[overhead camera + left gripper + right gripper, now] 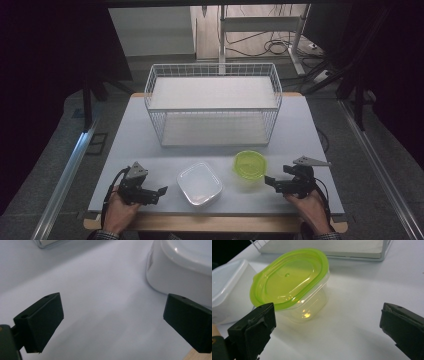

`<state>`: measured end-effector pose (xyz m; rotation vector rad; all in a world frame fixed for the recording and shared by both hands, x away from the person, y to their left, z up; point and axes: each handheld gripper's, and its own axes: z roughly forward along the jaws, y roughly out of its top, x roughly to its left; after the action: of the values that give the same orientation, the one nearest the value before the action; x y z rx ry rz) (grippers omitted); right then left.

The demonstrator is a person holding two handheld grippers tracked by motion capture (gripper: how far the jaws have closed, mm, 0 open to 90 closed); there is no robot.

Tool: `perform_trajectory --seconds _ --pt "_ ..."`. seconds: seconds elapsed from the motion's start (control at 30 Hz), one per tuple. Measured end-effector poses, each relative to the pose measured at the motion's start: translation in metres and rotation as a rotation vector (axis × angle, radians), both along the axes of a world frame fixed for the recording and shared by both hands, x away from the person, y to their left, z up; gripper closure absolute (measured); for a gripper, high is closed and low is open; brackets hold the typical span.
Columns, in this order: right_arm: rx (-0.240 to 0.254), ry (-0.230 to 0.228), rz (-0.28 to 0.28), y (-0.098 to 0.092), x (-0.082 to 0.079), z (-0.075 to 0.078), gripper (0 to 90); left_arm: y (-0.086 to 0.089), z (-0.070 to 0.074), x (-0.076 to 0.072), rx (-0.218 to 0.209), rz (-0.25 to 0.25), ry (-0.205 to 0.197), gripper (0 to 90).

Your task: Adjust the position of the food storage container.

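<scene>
Green-lid container stands on the table, near-right part, just in front of the wire basket and right of the white container, w/ a small gap between the two. The right tool rests on the table to the right of it and slightly nearer, jaws pointing left toward it; the jaws are wide open and hold nothing. In the right gripper view the green-lid container sits ahead and to the left side, close to the left jaw but not between the pads, so I judge the tool must shift sideways and forward before closing. The lid looks a bit oval there, long axis running from near-left to far-right of that view, but in the high view it is approx. round, so I cannot tell this for sure. The left tool lies at the near-left, also wide open and empty, jaws pointing right at the white container, which is just beyond its right jaw, not touching as far as I see. So each hand has its own nearest thing: right hand for the green one, left hand for the white one. The basket is empty, both levels.
</scene>
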<state>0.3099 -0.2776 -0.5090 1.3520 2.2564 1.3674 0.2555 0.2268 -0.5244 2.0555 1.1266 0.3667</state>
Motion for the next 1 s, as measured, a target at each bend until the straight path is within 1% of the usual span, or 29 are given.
perform_trajectory --seconds 0.07,0.1,0.17,0.2,0.23,0.27,0.37,0.5,0.53,0.57,0.63,0.67,0.7,0.73,0.8,0.93,1.0 --pt "-0.003 -0.003 0.003 0.001 -0.001 0.002 2.2 0.002 0.0 -0.001 -0.016 0.014 -0.008 2.5" --pt "-0.007 -0.006 0.008 0.002 -0.001 0.002 2.9 0.003 0.001 -0.001 -0.016 0.014 -0.011 2.4" --pt "-0.017 -0.005 0.015 0.003 -0.002 0.003 4.8 0.005 0.002 -0.002 -0.039 0.01 -0.021 1.9" --pt "-0.017 -0.005 0.015 0.003 -0.002 0.003 4.8 0.005 0.002 -0.002 -0.039 0.01 -0.021 2.2" --pt "-0.015 0.009 0.013 0.004 -0.003 0.003 7.1 0.007 0.003 -0.003 -0.06 0.0 -0.03 2.9" --pt "-0.021 0.017 0.018 0.005 -0.002 0.002 7.9 0.007 0.003 -0.003 -0.062 -0.001 -0.037 3.4" --pt "-0.046 0.027 0.035 0.008 -0.002 0.002 10.9 0.005 0.004 -0.004 -0.044 -0.005 -0.052 5.7" --pt "-0.06 0.031 0.049 0.01 -0.002 0.002 14.2 0.002 0.004 -0.004 -0.014 -0.027 -0.057 8.3" --pt "-0.06 0.031 0.049 0.01 -0.002 0.002 14.2 0.002 0.004 -0.004 -0.014 -0.027 -0.057 9.4" --pt "-0.059 0.027 0.053 0.01 -0.002 0.004 17.9 -0.001 0.005 -0.005 0.006 -0.038 -0.072 10.3" --pt "-0.072 0.021 0.052 0.01 -0.003 0.006 20.2 -0.005 0.005 -0.007 0.034 -0.047 -0.089 11.0" --pt "-0.074 0.017 0.056 0.01 -0.003 0.007 22.5 -0.005 0.005 -0.007 0.034 -0.047 -0.089 11.2" --pt "-0.075 0.018 0.059 0.01 -0.003 0.007 24.1 -0.008 0.006 -0.008 0.059 -0.051 -0.098 11.2" --pt "-0.075 0.018 0.059 0.01 -0.003 0.007 24.1 -0.008 0.006 -0.008 0.059 -0.051 -0.098 11.4" --pt "-0.094 0.026 0.067 0.01 -0.004 0.01 28.8 -0.01 0.006 -0.008 0.072 -0.054 -0.103 11.7" --pt "-0.127 0.015 0.074 0.01 -0.005 0.015 38.8 -0.009 0.006 -0.009 0.083 -0.048 -0.113 11.9" --pt "-0.135 0.012 0.075 0.01 -0.005 0.018 46.9 -0.008 0.006 -0.009 0.083 -0.045 -0.119 11.9"
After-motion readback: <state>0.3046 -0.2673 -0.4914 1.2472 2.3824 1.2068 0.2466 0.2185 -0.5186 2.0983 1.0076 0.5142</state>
